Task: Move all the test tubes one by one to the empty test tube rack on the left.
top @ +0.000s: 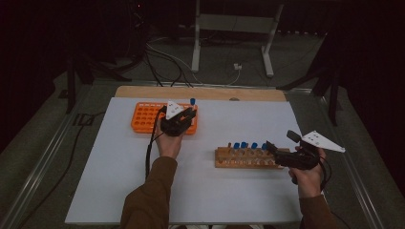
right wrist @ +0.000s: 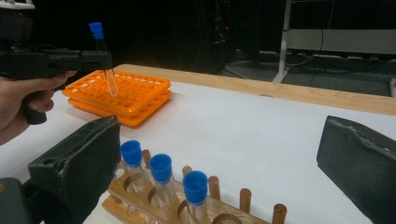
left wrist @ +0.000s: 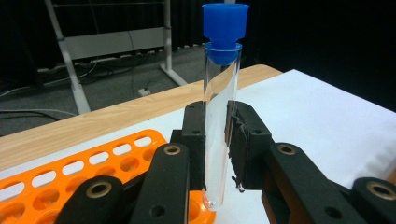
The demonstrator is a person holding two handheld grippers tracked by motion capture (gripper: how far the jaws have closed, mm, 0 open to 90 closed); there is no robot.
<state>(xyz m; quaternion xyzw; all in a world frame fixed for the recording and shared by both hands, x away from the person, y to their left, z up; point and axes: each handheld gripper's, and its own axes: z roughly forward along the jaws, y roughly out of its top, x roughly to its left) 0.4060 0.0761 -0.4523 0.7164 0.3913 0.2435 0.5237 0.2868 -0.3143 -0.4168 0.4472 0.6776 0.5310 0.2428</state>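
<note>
A white worktop (top: 119, 181) with a pale wooden edge along its far side is seen from above in a dim room, with dark floor and a metal frame behind it. Toward the far left of the worktop an orange plastic rack (top: 143, 119) pierced with rows of holes is laid flat. Nearer the person and to the right, a smaller wooden rack (top: 224, 157) is placed, in which several clear tubes with blue caps (right wrist: 161, 168) are stood upright in a row between short wooden pegs. The person's forearms, in brown sleeves, are extended in from the near edge. The left tongs (top: 188, 114) are held over the right end of the orange rack and are clamped on a clear test tube (left wrist: 219, 126) with a blue cap. In the left gripper view the tube is seen gripped at its middle between the two black jaws, upright, with its rounded bottom just above the corner of the orange rack; whether it touches the rack cannot be told. The right tongs (top: 273, 149) are held at the right end of the wooden rack, with their jaws spread wide and nothing between them; in the right gripper view the capped tubes are seen just ahead of the left jaw.
</note>
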